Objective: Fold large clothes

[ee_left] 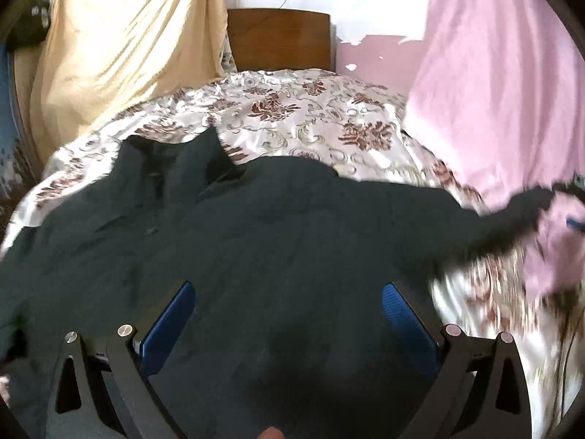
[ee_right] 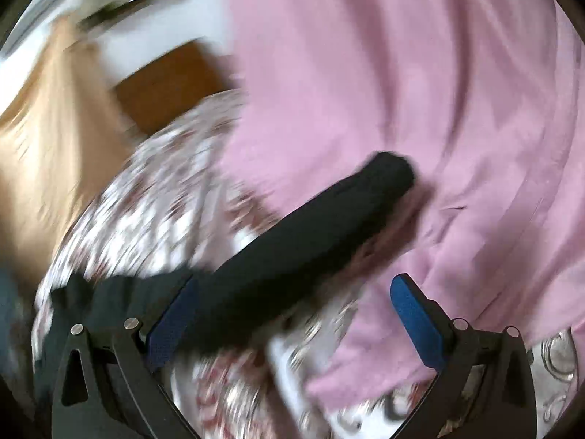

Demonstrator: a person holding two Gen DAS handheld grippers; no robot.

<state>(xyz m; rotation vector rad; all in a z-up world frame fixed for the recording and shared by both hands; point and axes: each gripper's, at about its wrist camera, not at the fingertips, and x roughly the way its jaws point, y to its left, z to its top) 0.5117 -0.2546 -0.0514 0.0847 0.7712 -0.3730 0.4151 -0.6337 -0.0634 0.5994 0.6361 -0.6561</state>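
Observation:
A large dark garment (ee_left: 256,241) lies spread on the floral bedspread (ee_left: 310,109). One sleeve (ee_left: 512,216) stretches to the right. My left gripper (ee_left: 289,300) is open just above the garment's body, blue pads (ee_left: 168,322) wide apart, holding nothing. In the right wrist view the dark sleeve (ee_right: 314,234) runs diagonally between the fingers, its cuff end far ahead. My right gripper (ee_right: 296,296) is open around the sleeve; the left pad (ee_right: 175,322) touches it, the right pad (ee_right: 416,311) stands apart. The right gripper itself shows blurred at the sleeve's end in the left wrist view (ee_left: 570,183).
A pink cloth (ee_left: 493,91) hangs over the bed's right side, also in the right wrist view (ee_right: 402,91). A yellow curtain (ee_left: 120,55) hangs at the left. A wooden headboard (ee_left: 279,38) stands behind the bed.

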